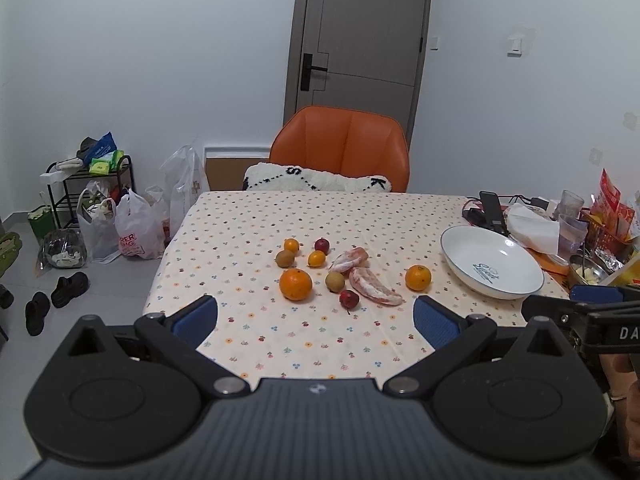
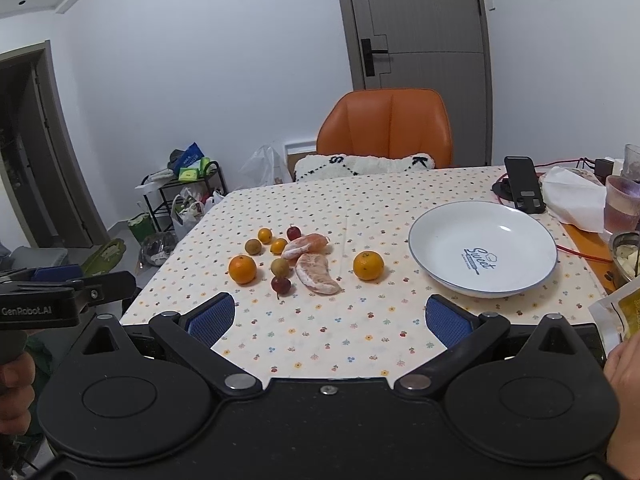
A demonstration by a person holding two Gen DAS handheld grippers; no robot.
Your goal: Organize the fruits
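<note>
Straight ahead of my grippers, past the far table edge, I see an orange chair [image 1: 340, 148] pushed in, with a white fluffy cushion [image 1: 316, 179] bearing black letters on its seat. Behind it stands a grey door [image 1: 360, 36] with a black handle. Off to my left, down on the floor, there is a black wire rack [image 1: 90, 188] piled with packets, white plastic bags [image 1: 134, 232] bunched at its foot, and dark shoes [image 1: 70, 289] nearer to me. Ahead to my right, I see a black phone [image 2: 523, 189] propped upright, crumpled white tissue [image 2: 576, 196] beside it, and a ribbed glass [image 2: 622, 204].
</note>
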